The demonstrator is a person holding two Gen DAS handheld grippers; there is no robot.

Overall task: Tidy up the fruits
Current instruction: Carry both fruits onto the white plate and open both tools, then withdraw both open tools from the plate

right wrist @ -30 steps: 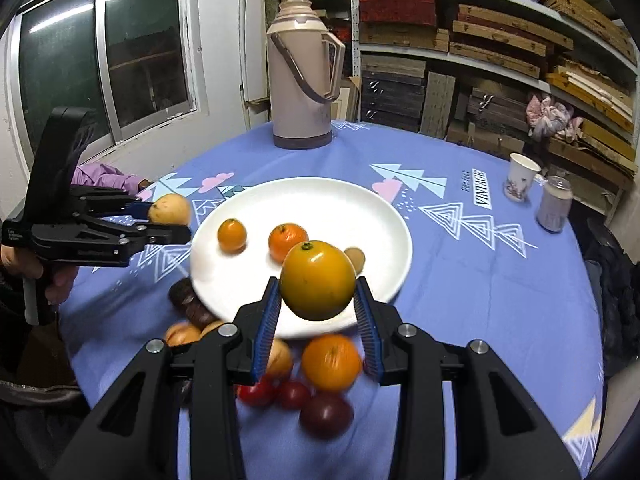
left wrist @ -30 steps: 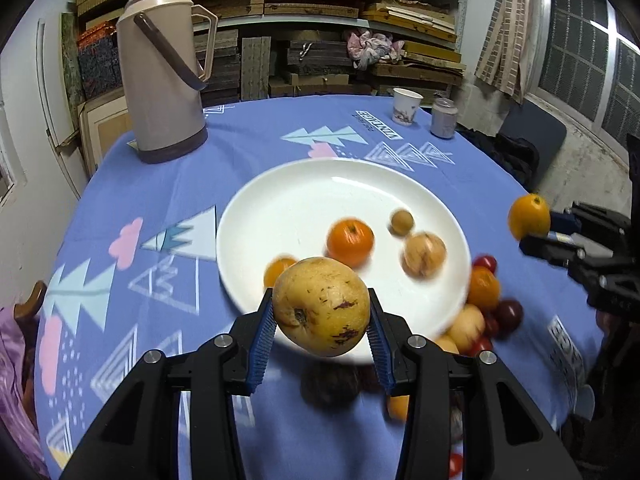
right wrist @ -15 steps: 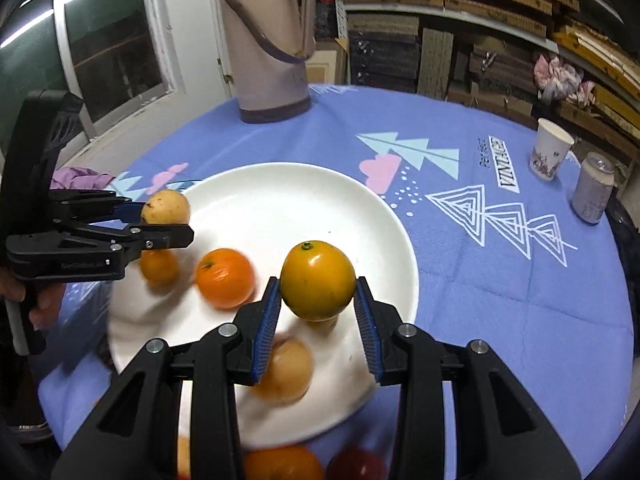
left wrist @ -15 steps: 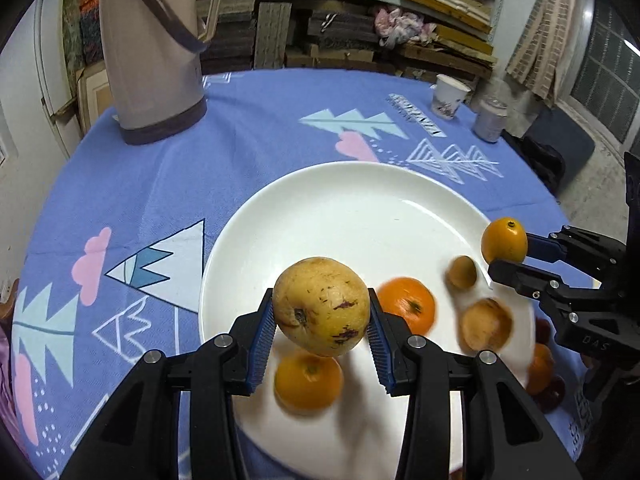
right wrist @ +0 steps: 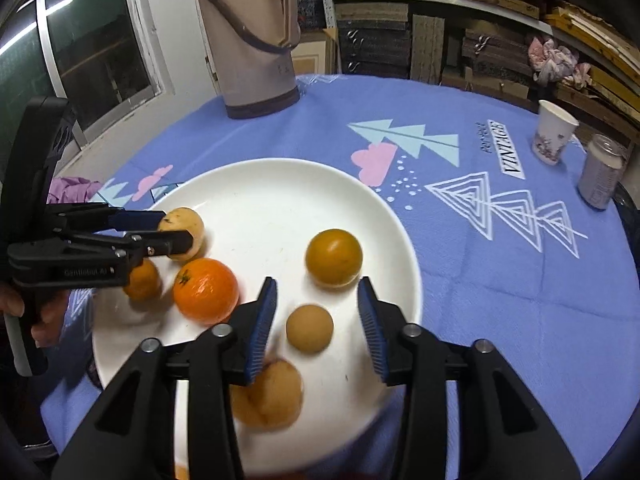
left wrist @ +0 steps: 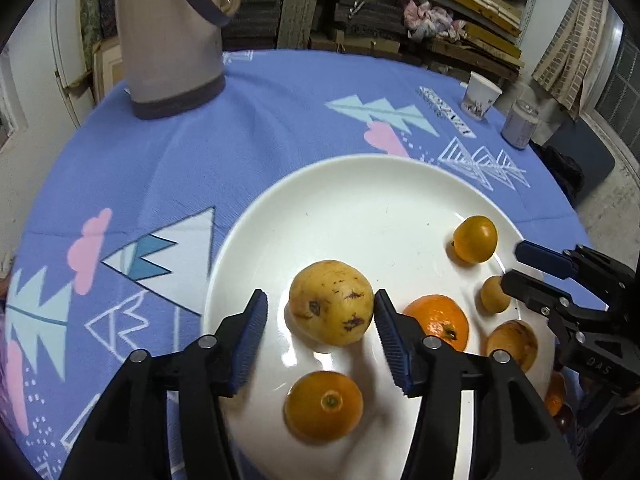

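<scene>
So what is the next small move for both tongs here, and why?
Probably lift both tongs straight up, away from the plate. The left tongs are opening around the speckled yellow fruit, the right tongs around the yellow-orange fruit, and both fruits appear to rest on the plate. Rising straight should avoid knocking the orange mandarin or the small brown fruit.

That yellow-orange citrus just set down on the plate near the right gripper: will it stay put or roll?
The yellow-orange citrus is round and smooth, so it probably rolls at a nudge. The white plate looks glossy and shallow, giving little grip. The right gripper, jaws opening, no longer touches it, so back out straight.
</scene>
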